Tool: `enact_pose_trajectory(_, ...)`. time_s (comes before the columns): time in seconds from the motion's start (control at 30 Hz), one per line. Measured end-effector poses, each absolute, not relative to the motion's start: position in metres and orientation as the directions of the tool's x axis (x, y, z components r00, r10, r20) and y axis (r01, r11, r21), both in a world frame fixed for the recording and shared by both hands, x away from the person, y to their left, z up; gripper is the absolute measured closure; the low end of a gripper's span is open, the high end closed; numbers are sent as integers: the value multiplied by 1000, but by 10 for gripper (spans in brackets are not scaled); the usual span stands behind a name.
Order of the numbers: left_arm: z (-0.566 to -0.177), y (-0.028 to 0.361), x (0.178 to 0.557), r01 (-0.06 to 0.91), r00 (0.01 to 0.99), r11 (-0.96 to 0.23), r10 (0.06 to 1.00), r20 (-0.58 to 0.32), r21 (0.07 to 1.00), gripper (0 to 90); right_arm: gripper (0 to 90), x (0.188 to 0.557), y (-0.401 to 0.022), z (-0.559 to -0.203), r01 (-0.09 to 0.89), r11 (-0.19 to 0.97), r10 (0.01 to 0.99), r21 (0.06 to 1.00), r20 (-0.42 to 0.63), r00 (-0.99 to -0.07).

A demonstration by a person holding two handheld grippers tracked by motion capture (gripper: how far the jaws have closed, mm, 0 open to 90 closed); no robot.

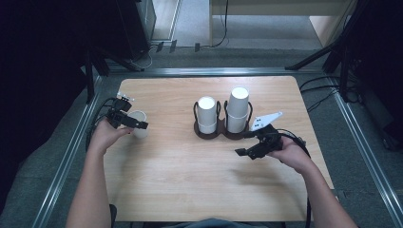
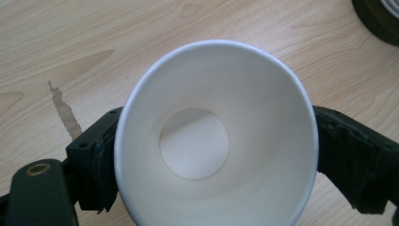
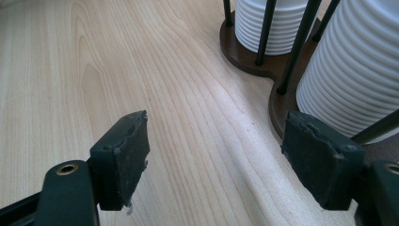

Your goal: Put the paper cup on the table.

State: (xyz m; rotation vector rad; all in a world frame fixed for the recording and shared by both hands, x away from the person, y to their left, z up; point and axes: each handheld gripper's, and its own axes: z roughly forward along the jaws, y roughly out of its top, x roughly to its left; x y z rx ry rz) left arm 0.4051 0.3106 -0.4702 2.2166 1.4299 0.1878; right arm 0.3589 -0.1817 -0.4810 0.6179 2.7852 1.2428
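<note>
At the left edge of the bench, our left tool holds a single white paper cup, its jaws closed in on either side of the wall just under the rim. In the left gripper view the cup is empty and mouth-up, its round lip pressed slightly out of true between the pads. We judge it very light and thin-walled: it will crush under a hard squeeze and slide from a loose one, so a gentle hold high on the wall, where the rolled rim stiffens it, suits it best. Our right tool hangs wide open with nothing in it, just beside the brown rack, where two stacks of cups stand upside down.
</note>
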Motion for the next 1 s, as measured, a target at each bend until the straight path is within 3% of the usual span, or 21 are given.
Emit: enact_pose_trajectory(1.0,-444,318,397,772,429,-251,884,-185,584,113,230,357,-178,-483,326,621,349,713,121,-929)
